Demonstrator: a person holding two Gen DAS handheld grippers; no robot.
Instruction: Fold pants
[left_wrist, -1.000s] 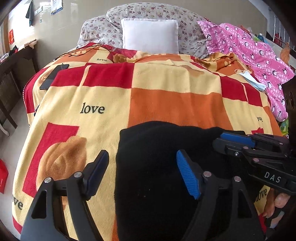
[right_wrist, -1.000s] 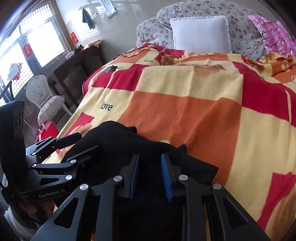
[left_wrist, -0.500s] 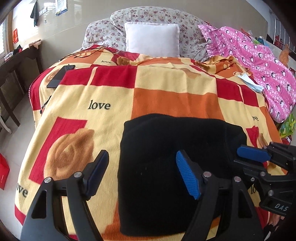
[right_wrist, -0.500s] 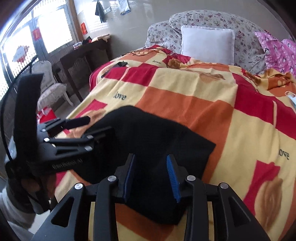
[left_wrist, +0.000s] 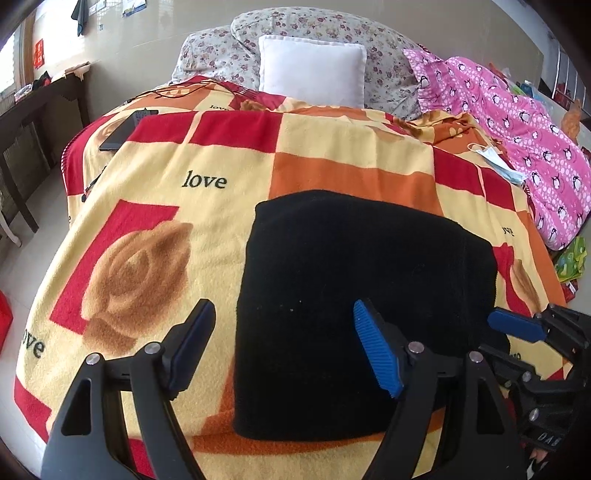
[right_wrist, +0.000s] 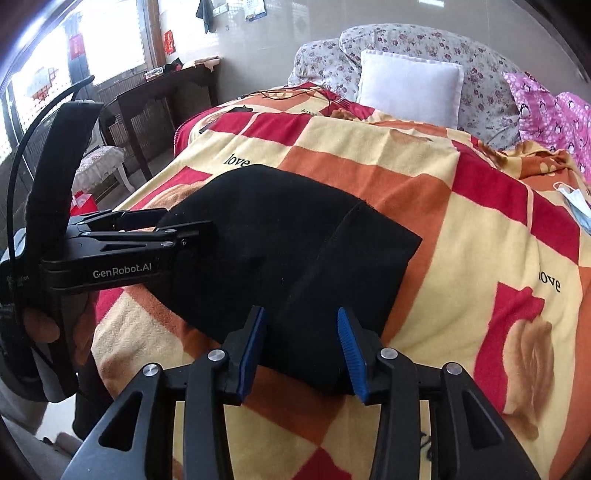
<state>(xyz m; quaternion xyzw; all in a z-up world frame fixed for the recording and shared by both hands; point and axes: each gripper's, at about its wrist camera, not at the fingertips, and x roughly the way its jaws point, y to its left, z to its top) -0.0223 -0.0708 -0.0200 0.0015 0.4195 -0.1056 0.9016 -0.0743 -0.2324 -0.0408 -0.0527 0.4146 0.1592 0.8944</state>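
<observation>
Nearest the left wrist camera, the left gripper (left_wrist: 282, 345) hangs with its jaws spread wide and nothing between the pads; its left finger sits over the yellow of the blanket (left_wrist: 207, 229), its right finger over the black pants (left_wrist: 354, 295). The right gripper (right_wrist: 301, 350) hovers at the near edge of the same cloth — its jaws have just been opening, and they stand part-way apart with the pants' near edge showing in the gap, the blue pads clear of the fabric. From the right wrist view a hand (right_wrist: 55, 325) grips the handle of the left tool at the left border. The pants lie folded into a compact dark rectangle on the near half of the bed, flat on the checked red, orange and yellow blanket printed with roses and the word "love". A seam or folded edge runs across the cloth in the right wrist view. Further off, a face mask (left_wrist: 496, 162) rests near the blanket's right side, beside a pink penguin-print cover (left_wrist: 517, 122). A dark phone-like slab (left_wrist: 123, 131) lies at the far left of the blanket. At the head stand a white pillow (left_wrist: 312, 72) and flowered pillows (left_wrist: 221, 55) — behind them, the wall.
</observation>
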